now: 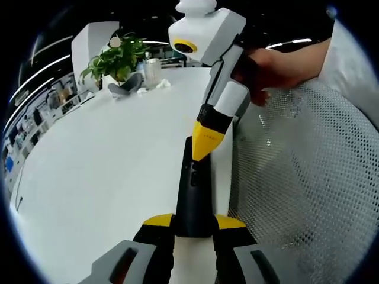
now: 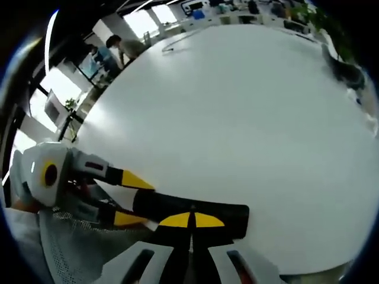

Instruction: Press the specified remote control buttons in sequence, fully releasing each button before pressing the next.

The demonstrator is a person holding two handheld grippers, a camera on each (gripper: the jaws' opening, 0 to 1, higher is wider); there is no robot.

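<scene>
Yellow-tipped jaws of the left gripper [image 1: 192, 223] rise from the near edge of the left gripper view, clenched on the near end of the black remote control [image 1: 194, 192], which runs away from the camera along the right edge of the white table [image 1: 100, 171]. That table is the biggest thing in the scene, a broad pale surface spreading to the left and far side. To the right of the remote, beyond the table edge, lies a white mesh surface [image 1: 308, 177]. From the far side the right gripper [image 1: 206, 141] comes down, held by a person's hand [image 1: 266, 71]; its yellow tips are pressed together into one point that touches the far part of the remote's top face, among small buttons too tiny to tell apart. At the far left of the table stand a potted green plant [image 1: 115, 59], a dark grey object [image 1: 124, 86] just beside it, and a clear jar [image 1: 153, 71] to its right.

From the right gripper view, the right gripper [image 2: 190, 221] has its yellow tips closed tight, resting on the remote control [image 2: 195, 213], which lies across the near edge of the table [image 2: 237, 106]. The left gripper [image 2: 127, 198] enters from the left, its two yellow jaws clamped on either side of the remote's left end.
</scene>
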